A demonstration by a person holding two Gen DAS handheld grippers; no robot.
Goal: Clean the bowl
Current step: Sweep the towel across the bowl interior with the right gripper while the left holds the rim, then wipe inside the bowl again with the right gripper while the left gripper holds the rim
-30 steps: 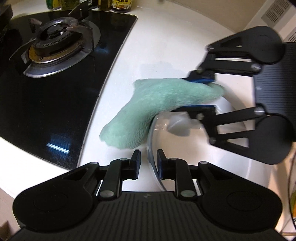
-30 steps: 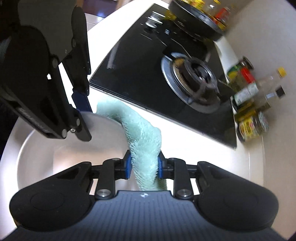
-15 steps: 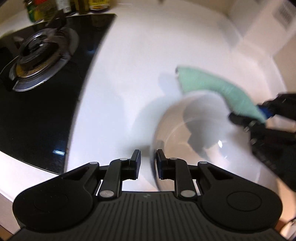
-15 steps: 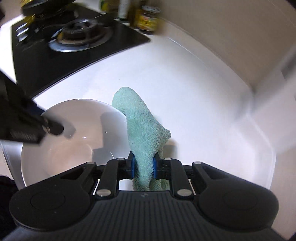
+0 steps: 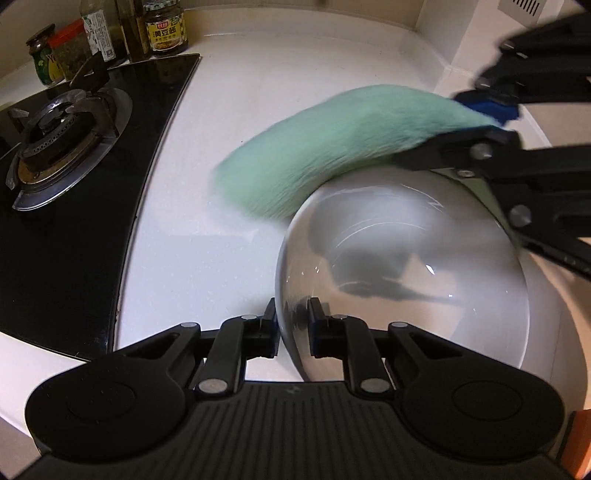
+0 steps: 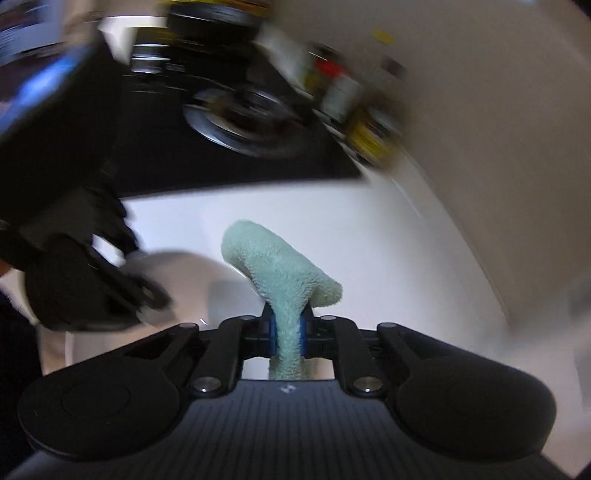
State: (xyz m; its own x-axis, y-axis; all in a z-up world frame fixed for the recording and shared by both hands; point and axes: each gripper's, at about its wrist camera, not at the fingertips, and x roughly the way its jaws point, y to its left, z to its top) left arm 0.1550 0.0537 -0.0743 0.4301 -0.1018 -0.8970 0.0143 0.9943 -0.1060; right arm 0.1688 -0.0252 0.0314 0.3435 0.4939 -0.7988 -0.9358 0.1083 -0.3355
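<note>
Pale mint-green fluffy terry cloth (image 5: 332, 147), plain all over. Glossy white round ceramic bowl (image 5: 406, 266), grey shadows inside. Matte black two-finger grippers with blue pads (image 5: 487, 107). Shiny black glass hob (image 5: 74, 240), white speckled stone counter (image 5: 207, 266), yellow-labelled glass jar (image 5: 165, 27).

Left gripper (image 5: 291, 325) and right gripper (image 6: 287, 332) both clamped, fingers nearly together.

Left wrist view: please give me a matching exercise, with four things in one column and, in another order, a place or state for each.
Things:
1. bowl
2. cloth
3. burner
4. jars

Places or states:
a. on the black hob
b. rim between the left gripper fingers
c. at the back, behind the hob
d. clamped in the right gripper

Pairs: 1-b, 2-d, 3-a, 4-c
</note>
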